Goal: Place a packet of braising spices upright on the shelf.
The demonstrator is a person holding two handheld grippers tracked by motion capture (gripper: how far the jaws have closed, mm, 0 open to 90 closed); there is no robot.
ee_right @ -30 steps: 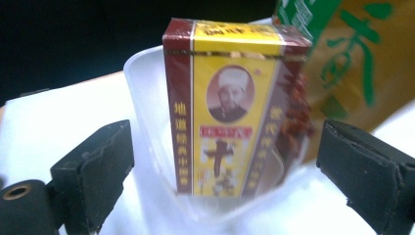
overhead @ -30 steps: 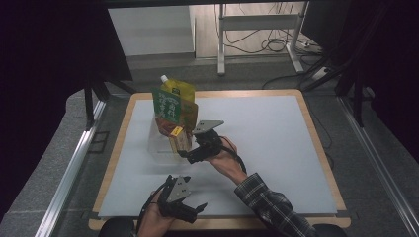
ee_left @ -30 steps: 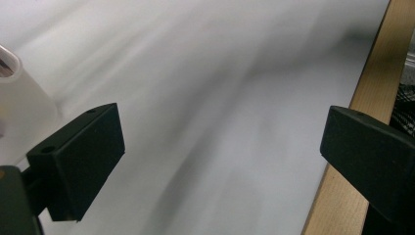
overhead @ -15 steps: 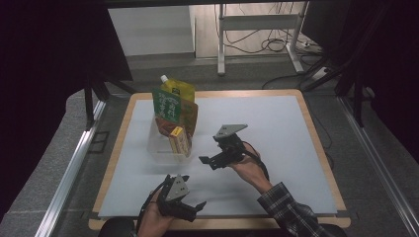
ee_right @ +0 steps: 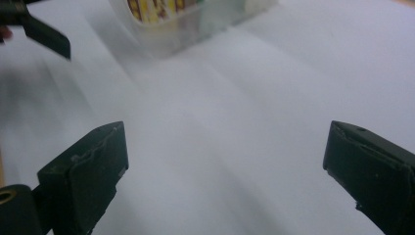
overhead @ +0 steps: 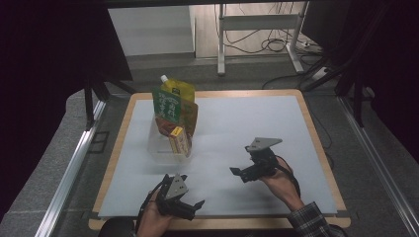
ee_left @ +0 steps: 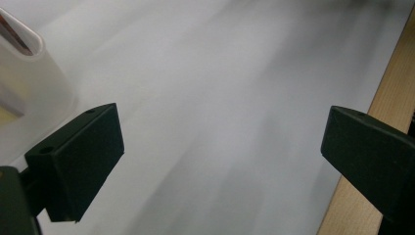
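Note:
A clear plastic container [overhead: 160, 148] stands at the left of the white table top [overhead: 247, 123]. It holds a green pouch [overhead: 167, 105], a yellow spouted pouch [overhead: 182, 92] and a small yellow box [overhead: 180, 140]. My right gripper [overhead: 240, 174] hovers right of the container, well apart from it, open and empty. My left gripper [overhead: 190, 208] rests near the front edge, open and empty. In the right gripper view the gripper [ee_right: 225, 171] faces the container [ee_right: 195, 19]. In the left gripper view the gripper [ee_left: 220, 161] has the container [ee_left: 29, 73] at its upper left.
The table's wooden rim [overhead: 116, 148] runs around the white top, also seen as wooden rim [ee_left: 391, 88] to the right of the left gripper. A jaw of the left gripper [ee_right: 44, 34] crosses the upper left of the right gripper view. Metal rails [overhead: 69, 173] flank the table.
My right gripper has drawn back from the yellow box in the container, moving right and toward the front edge, open. The box stays in the container. The left gripper has not moved.

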